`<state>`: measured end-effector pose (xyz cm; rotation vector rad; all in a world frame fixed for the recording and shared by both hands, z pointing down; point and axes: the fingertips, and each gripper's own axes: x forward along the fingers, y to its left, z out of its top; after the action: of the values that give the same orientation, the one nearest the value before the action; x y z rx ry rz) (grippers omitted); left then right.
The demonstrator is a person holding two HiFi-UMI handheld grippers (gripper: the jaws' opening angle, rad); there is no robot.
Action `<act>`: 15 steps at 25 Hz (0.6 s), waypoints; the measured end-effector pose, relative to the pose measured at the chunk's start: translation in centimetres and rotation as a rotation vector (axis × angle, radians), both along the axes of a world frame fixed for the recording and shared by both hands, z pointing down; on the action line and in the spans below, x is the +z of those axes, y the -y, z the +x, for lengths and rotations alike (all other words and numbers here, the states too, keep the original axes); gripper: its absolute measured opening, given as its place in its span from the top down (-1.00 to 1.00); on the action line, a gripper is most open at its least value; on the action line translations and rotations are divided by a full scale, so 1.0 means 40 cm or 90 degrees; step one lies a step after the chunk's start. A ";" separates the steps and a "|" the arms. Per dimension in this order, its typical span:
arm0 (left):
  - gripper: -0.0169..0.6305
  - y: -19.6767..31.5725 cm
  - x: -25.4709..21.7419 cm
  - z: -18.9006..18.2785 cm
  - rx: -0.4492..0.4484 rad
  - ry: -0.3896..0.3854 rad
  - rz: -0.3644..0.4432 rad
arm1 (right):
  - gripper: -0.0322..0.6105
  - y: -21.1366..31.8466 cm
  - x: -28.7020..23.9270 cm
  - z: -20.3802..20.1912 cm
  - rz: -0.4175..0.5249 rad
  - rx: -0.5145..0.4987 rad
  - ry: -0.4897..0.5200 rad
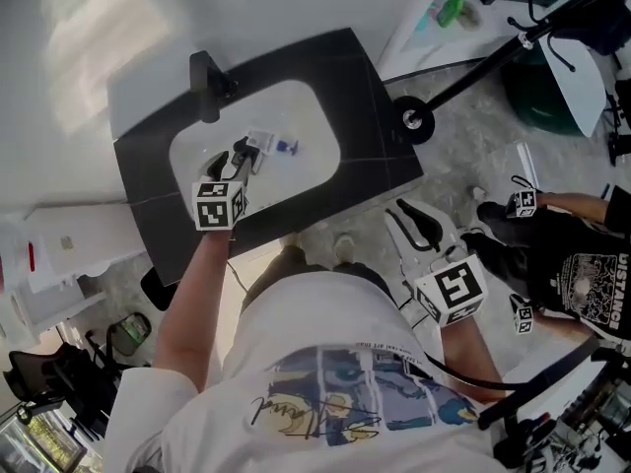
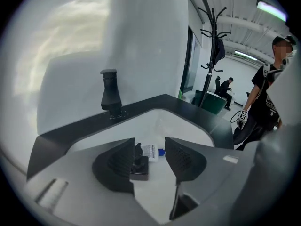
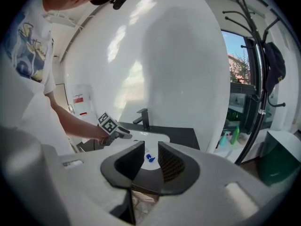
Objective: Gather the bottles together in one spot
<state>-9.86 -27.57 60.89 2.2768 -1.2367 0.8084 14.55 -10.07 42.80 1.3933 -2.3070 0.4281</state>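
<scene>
A small white bottle with a blue cap (image 1: pixel 268 145) lies on its side in the white sink basin (image 1: pixel 306 116). My left gripper (image 1: pixel 246 156) reaches down into the basin beside it, open. In the left gripper view the bottle (image 2: pixel 151 150) lies just beyond the parted jaws, and a small dark pump-topped container (image 2: pixel 139 167) stands close to the left jaw; the pads press on neither. My right gripper (image 1: pixel 416 227) hangs off the counter's near right corner, open and empty. Through its jaws (image 3: pixel 151 160) I see the blue cap (image 3: pixel 149 158) far off in the basin.
A black faucet (image 1: pixel 205 82) stands at the basin's far side on the dark counter (image 1: pixel 375 156). Coloured bottles (image 3: pixel 233 135) sit on a low shelf to the right. A wheeled black stand (image 1: pixel 412 119) and another person (image 1: pixel 582 284) are on the floor at the right.
</scene>
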 end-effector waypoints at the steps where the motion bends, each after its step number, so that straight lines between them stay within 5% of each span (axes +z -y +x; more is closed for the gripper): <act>1: 0.31 0.014 0.019 -0.004 0.007 0.006 -0.007 | 0.64 0.004 -0.003 -0.009 -0.001 0.009 -0.004; 15: 0.25 0.110 0.246 0.005 0.099 0.065 -0.072 | 0.64 -0.004 -0.008 -0.065 -0.040 0.115 -0.044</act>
<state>-9.68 -31.97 70.73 2.2849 -1.0381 1.0353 11.93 -9.92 42.50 1.5670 -2.1029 0.4948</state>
